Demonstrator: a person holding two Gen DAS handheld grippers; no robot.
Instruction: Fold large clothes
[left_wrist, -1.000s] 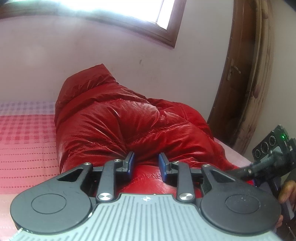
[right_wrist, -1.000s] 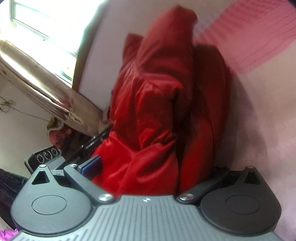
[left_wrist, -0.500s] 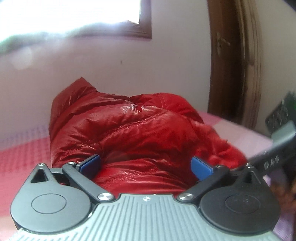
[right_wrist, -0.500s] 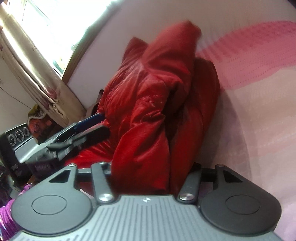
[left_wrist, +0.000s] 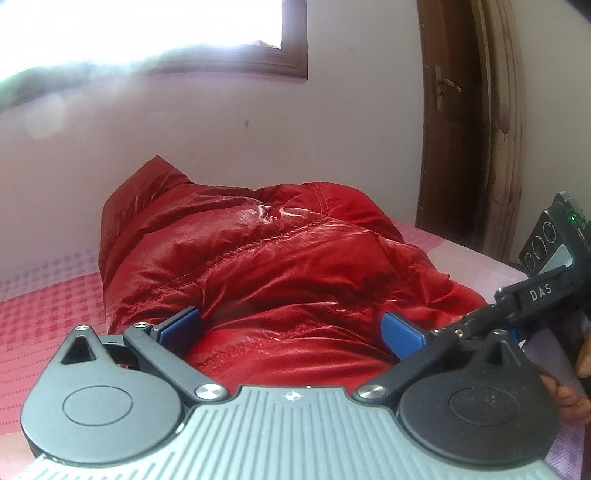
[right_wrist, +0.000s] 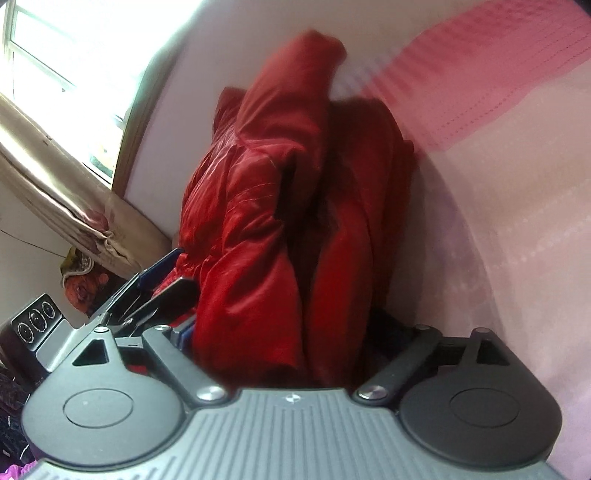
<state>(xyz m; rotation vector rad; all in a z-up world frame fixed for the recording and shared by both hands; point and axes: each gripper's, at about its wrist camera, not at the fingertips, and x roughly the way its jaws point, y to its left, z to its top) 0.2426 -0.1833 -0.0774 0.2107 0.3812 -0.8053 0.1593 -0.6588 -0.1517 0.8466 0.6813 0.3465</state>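
A shiny red padded jacket (left_wrist: 266, 266) lies bunched in a folded heap on the pink bed (left_wrist: 44, 317), against the wall. My left gripper (left_wrist: 290, 328) is open wide at the jacket's near edge; its blue pads (left_wrist: 179, 325) stand on either side of the fabric without pressing it. In the right wrist view, which is rolled sideways, the jacket (right_wrist: 258, 221) shows as stacked folds. My right gripper (right_wrist: 299, 339) has its jaws opening, with the jacket's end between them and not pinched. Each gripper shows in the other's view: the right one (left_wrist: 535, 295), the left one (right_wrist: 147, 288).
A pale wall and a bright window (left_wrist: 147, 29) are behind the bed. A brown wooden door (left_wrist: 461, 129) stands at the right. A beige curtain (right_wrist: 55, 192) hangs by the window. A person's fingers (left_wrist: 569, 398) hold the right gripper at the bed's edge.
The left gripper's jaws went from nearly shut at the jacket's edge to wide open, and its view rolled level. The right gripper's jaws narrowed around the jacket's end, then widened again.
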